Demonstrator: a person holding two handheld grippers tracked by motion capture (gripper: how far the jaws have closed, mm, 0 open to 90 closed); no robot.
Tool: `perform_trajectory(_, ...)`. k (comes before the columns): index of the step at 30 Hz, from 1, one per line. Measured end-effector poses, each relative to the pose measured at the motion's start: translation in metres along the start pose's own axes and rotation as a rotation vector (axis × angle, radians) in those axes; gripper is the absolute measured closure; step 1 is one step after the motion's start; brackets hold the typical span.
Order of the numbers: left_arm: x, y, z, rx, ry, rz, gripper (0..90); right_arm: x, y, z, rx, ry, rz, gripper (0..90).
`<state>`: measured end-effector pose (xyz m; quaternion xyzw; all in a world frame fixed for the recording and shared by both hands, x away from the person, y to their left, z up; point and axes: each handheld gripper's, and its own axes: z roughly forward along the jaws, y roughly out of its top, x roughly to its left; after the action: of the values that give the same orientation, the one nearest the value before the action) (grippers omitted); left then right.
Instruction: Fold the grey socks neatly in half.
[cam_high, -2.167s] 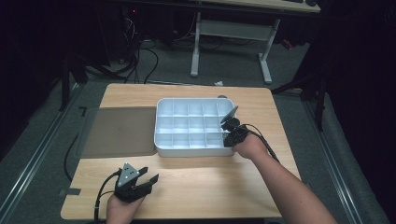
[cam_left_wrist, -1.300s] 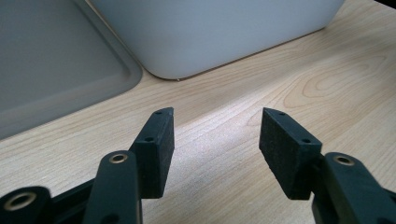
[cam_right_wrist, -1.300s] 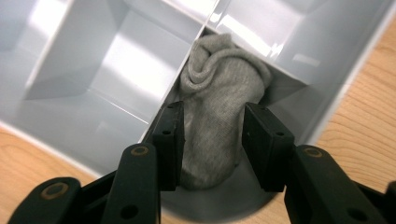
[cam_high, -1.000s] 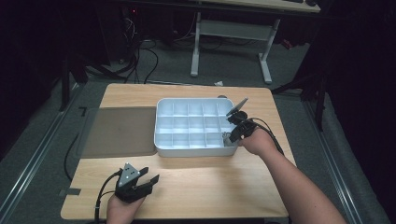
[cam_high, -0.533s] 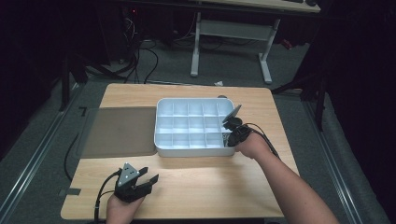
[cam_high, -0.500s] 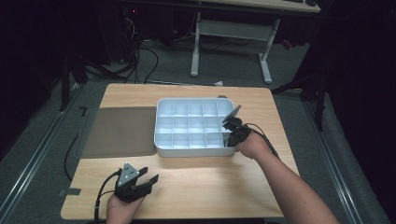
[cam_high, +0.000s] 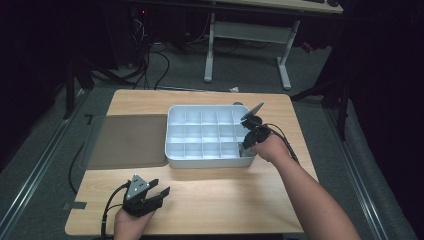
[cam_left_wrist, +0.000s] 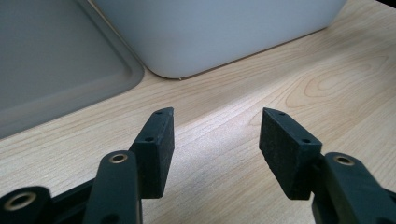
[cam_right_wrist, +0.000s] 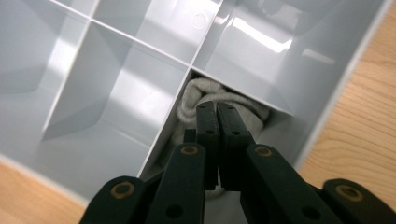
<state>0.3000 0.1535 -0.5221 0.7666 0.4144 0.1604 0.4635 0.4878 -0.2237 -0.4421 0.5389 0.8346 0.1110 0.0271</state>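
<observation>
A white tray (cam_high: 210, 162) split into several compartments stands mid-table. My right gripper (cam_high: 242, 148) points down into its near right corner compartment. In the right gripper view the jaws are shut flat against each other (cam_right_wrist: 216, 106), and their tips push on a rolled pale grey sock (cam_right_wrist: 198, 91) stuffed into that compartment (cam_right_wrist: 280, 93). Nothing shows between the pads. My left gripper (cam_high: 159, 187) rests low on the wooden table near the front left. It is open (cam_left_wrist: 217, 116) with only bare wood between its jaws, and the tray's outer wall (cam_left_wrist: 219, 32) is ahead of it.
A flat grey mat (cam_high: 127, 141) lies against the tray's left side, also ahead-left in the left gripper view (cam_left_wrist: 56, 60). The tray's other compartments (cam_right_wrist: 116, 93) look bare. Bare wood runs along the table's front edge (cam_high: 225, 200). A desk frame and cables stand on the floor behind.
The right hand, raised and tilted a second ago, has come back down so its shut jaws sit deeper in the corner compartment. The left gripper has not moved.
</observation>
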Motion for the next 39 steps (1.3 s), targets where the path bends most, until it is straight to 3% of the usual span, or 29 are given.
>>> perform_trajectory(6,0.001,-0.001,-0.001,0.001,0.004,-0.006,45.7,0.003,0.006,0.019,0.060,-0.012,-0.015,90.0)
perform_trajectory(13,0.000,-0.001,-0.001,0.001,0.002,-0.004,45.7,0.005,0.005,0.024,0.066,-0.025,-0.020,90.0)
perform_trajectory(19,-0.001,-0.001,0.001,0.003,0.001,0.000,45.6,0.004,0.001,0.001,0.007,-0.014,-0.013,86.2)
perform_trajectory(25,-0.001,0.000,0.000,0.006,0.000,0.002,45.7,-0.005,-0.014,-0.029,-0.090,-0.019,0.003,77.8)
perform_trajectory(30,-0.002,-0.001,0.001,0.012,-0.010,0.004,45.6,-0.008,-0.037,-0.045,-0.175,-0.028,0.021,70.7)
perform_trajectory(33,-0.003,-0.001,0.002,0.014,-0.014,0.007,45.6,-0.009,-0.053,-0.050,-0.219,0.004,0.056,67.1)
perform_trajectory(39,-0.005,-0.001,0.000,0.006,-0.017,0.009,45.6,-0.007,-0.081,-0.055,-0.284,-0.003,0.057,60.1)
